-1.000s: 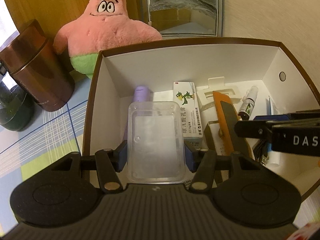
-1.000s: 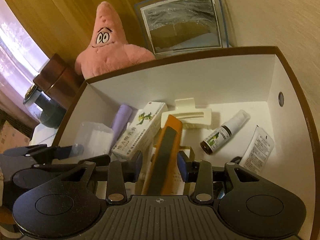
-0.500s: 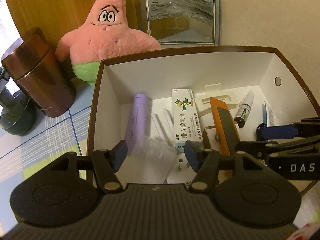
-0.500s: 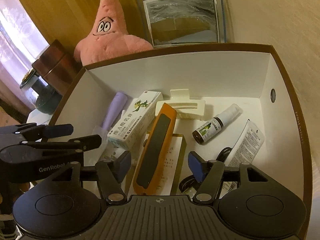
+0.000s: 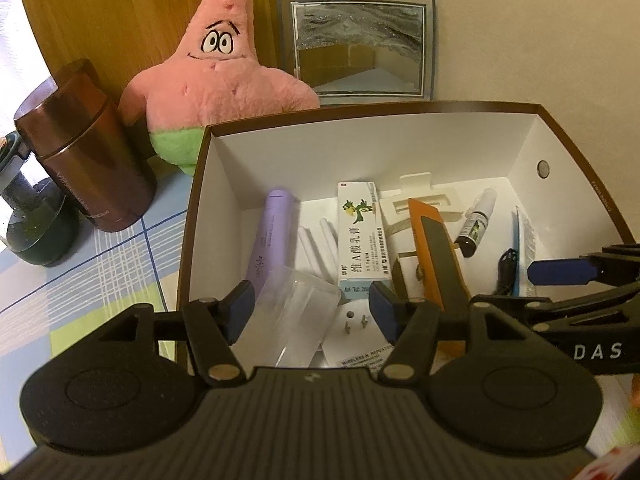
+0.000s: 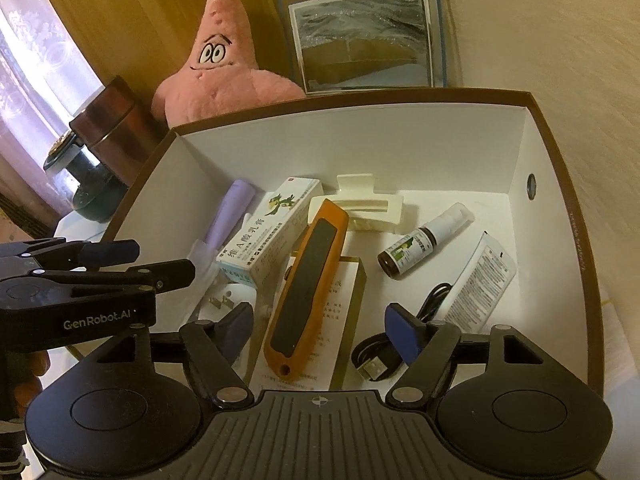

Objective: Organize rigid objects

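Both tongs hover over the near edge of the brown-rimmed, white-lined cardboard box, each pointing steeply down into it. Left tongs: jaws parted, nothing pressed between the blue pads; the clear rectangular plastic container lies tilted on the box floor below and between them, near-left corner, leaning by the lilac cylindrical tube. Right tongs: jaws have just been opening and stand wide; the orange-cased flat tool with the dark face lies between them but clear of both pads, resting on a white-and-gold flat carton. Judgement: the step in hand is release and withdrawal after placing both items. To do it well, lift each pair of tongs straight back along its own line, jaws kept parted, so no pad drags the container or the orange tool. The orange tool sits slanted across the carton and may slide if nudged. The black USB cable coils just beside the right pad; avoid snagging it on the way out. The white-and-green medicine carton, the small brown spray bottle with white cap, the cream hair claw clip, the white printed tube and the white plug adapter already lie inside. Box floor is crowded; any next item wants the far-right bare patch. The two tongs stand close together, so withdraw one at a time.
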Motion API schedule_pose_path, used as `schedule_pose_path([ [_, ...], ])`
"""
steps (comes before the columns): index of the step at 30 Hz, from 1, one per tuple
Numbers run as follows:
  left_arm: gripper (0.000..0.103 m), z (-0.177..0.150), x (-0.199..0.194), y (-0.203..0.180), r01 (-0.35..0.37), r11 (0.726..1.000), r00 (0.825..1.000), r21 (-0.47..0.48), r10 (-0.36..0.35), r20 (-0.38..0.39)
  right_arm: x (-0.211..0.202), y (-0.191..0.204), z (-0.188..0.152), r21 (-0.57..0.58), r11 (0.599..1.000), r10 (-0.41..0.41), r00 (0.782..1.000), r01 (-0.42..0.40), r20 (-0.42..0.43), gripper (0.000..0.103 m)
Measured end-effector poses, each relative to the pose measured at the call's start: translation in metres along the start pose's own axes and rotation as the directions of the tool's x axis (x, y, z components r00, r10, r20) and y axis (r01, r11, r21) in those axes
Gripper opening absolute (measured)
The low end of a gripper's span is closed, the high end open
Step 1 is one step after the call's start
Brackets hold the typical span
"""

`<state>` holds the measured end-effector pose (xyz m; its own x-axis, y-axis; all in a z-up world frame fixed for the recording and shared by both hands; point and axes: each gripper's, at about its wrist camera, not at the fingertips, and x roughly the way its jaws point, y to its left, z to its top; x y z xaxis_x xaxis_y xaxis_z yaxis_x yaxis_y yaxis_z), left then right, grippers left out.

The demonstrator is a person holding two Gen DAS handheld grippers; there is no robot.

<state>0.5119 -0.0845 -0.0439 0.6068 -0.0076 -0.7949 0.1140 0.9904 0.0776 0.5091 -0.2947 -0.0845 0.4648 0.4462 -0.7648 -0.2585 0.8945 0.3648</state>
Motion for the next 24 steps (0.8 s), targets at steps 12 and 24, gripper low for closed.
schedule_pose_path([
  [12, 0.062, -0.011, -0.034, -0.010, -0.005, 0.999, 0.999, -0.051, 0.007, 0.043, -0.026, -0.006, -0.015, 0.000, 1.000, 0.001, 0.999, -0.001, 0.046, 0.076],
  [24, 0.072, -0.047, -0.097, -0.011, -0.057, 0.988, 0.989, -0.143, 0.075, 0.125, -0.072, -0.003, -0.038, -0.043, 0.999, 0.015, 0.986, -0.008, 0.163, 0.076],
])
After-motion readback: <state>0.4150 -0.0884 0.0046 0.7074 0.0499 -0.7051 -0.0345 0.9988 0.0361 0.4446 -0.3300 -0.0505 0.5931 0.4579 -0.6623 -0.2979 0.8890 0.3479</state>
